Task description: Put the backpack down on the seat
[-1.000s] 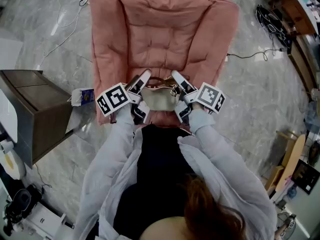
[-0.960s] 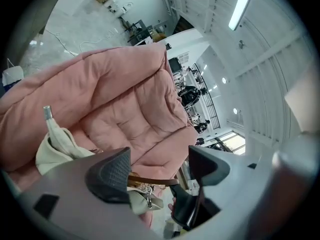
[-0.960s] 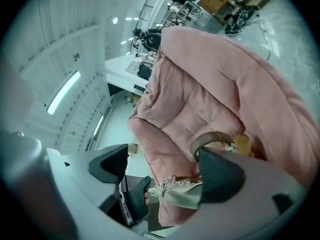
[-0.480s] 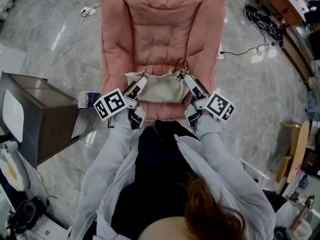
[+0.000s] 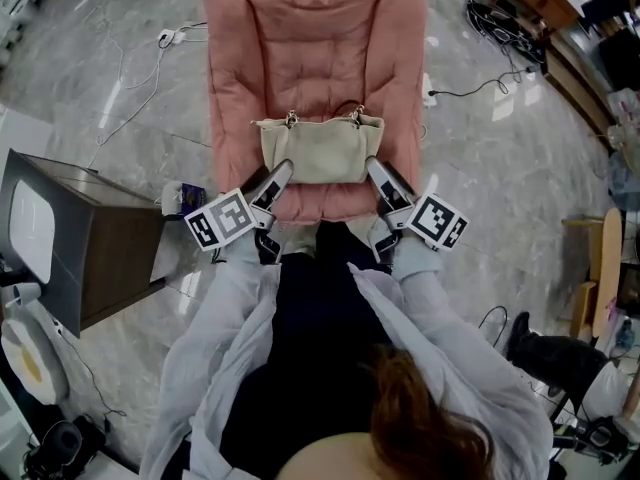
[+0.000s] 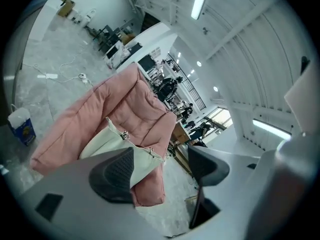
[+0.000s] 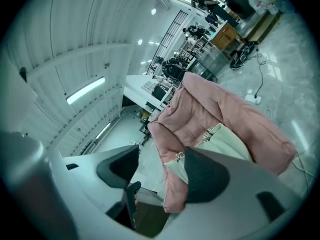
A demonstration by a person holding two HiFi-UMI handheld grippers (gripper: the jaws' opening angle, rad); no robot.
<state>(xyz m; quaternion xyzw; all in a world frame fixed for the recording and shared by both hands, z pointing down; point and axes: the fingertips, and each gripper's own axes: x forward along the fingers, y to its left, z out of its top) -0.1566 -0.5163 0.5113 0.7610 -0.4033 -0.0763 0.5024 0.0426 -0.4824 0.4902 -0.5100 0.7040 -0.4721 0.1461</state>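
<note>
The backpack [image 5: 320, 148], a cream bag with metal rings and a dark handle, rests upright on the seat of the pink cushioned chair [image 5: 315, 38]. My left gripper [image 5: 277, 176] sits just off the bag's lower left corner, my right gripper [image 5: 381, 175] just off its lower right corner, neither touching it. In the left gripper view the left gripper [image 6: 160, 169] stands open with the backpack [image 6: 107, 141] beyond its jaws. In the right gripper view the right gripper [image 7: 160, 171] has nothing between its jaws, which are closing; the backpack [image 7: 225, 141] lies past them.
A dark wooden cabinet [image 5: 90, 238] stands on the floor at the left, with a small blue and white carton [image 5: 185, 196] beside the chair. Cables [image 5: 140, 58] trail over the marble floor on the left and right [image 5: 480, 93]. Boots [image 5: 540, 353] stand at the lower right.
The bag, earlier carried between both grippers at the chair's front edge, now sits on the seat. Both grippers have let go and drawn back toward the person.
</note>
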